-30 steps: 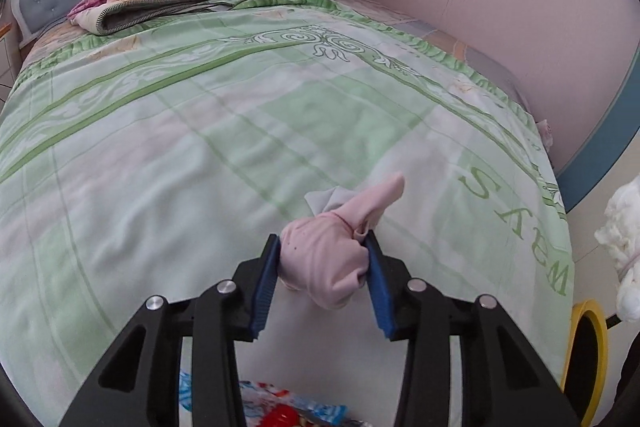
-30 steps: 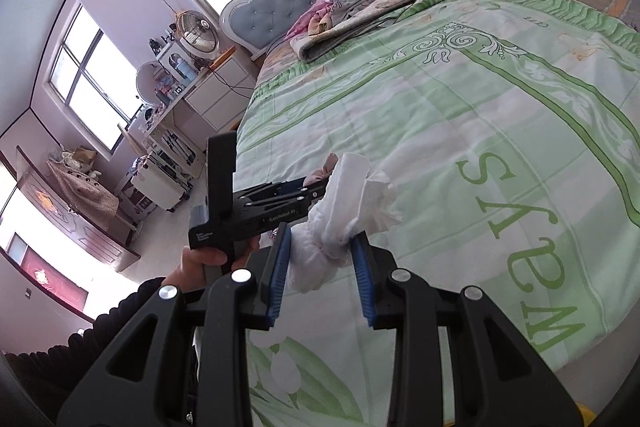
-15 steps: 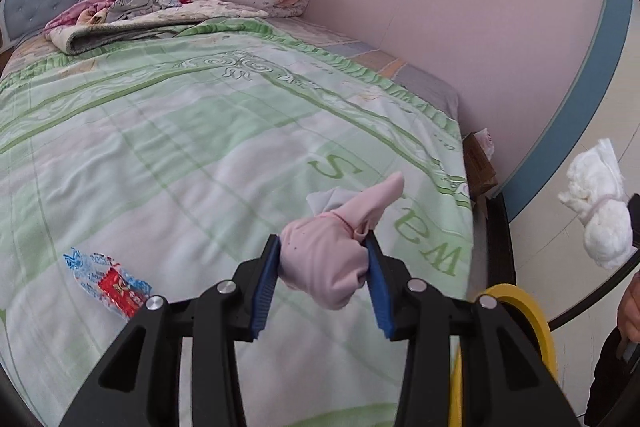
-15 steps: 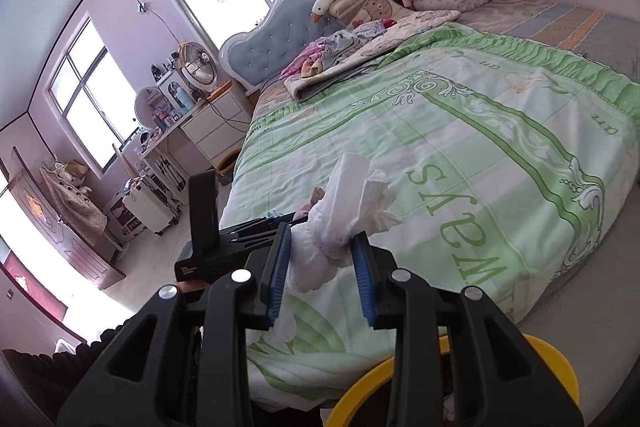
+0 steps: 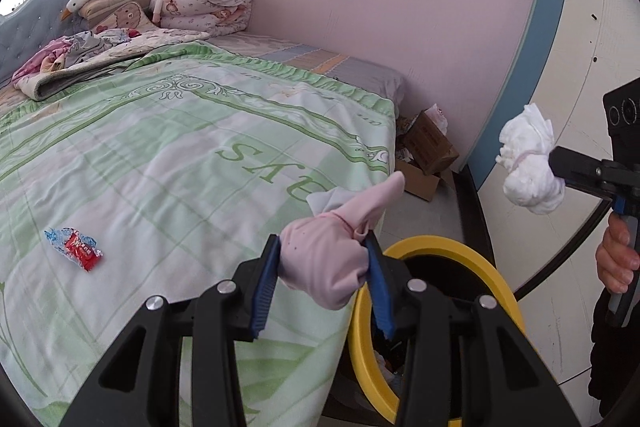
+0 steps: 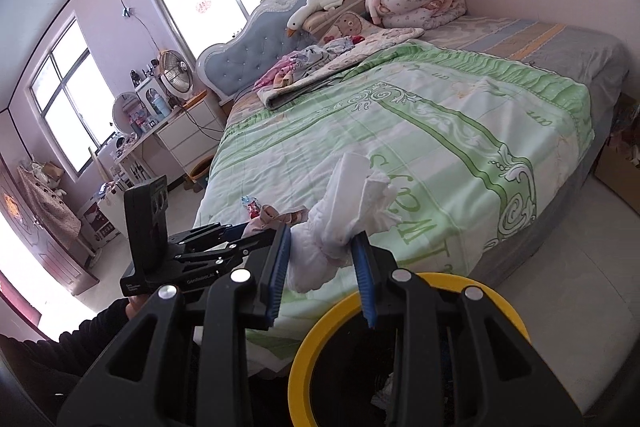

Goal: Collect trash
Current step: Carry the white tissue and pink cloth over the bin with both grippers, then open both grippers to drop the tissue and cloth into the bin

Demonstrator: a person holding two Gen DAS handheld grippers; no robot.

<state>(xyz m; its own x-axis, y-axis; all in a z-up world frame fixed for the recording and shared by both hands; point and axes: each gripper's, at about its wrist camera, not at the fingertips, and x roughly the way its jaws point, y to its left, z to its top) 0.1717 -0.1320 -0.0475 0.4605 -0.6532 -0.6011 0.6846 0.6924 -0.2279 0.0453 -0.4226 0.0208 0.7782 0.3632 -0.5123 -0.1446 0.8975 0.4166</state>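
Left wrist view: left gripper [image 5: 322, 275] clamps a pink wad [image 5: 324, 261] above the bed [image 5: 180, 155] edge, beside the yellow bin [image 5: 436, 245]. A wrapper [image 5: 74, 247] lies on the bed.

Right wrist view: right gripper [image 6: 320, 263] clamps a white wad [image 6: 340, 227] above the bin [image 6: 320, 339] rim, off the bed [image 6: 400, 131] corner.

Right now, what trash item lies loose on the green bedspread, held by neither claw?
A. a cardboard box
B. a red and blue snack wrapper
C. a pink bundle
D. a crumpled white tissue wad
B: the red and blue snack wrapper lies alone on the bedspread, while the pink bundle sits in the left claw and the white wad in the right claw.
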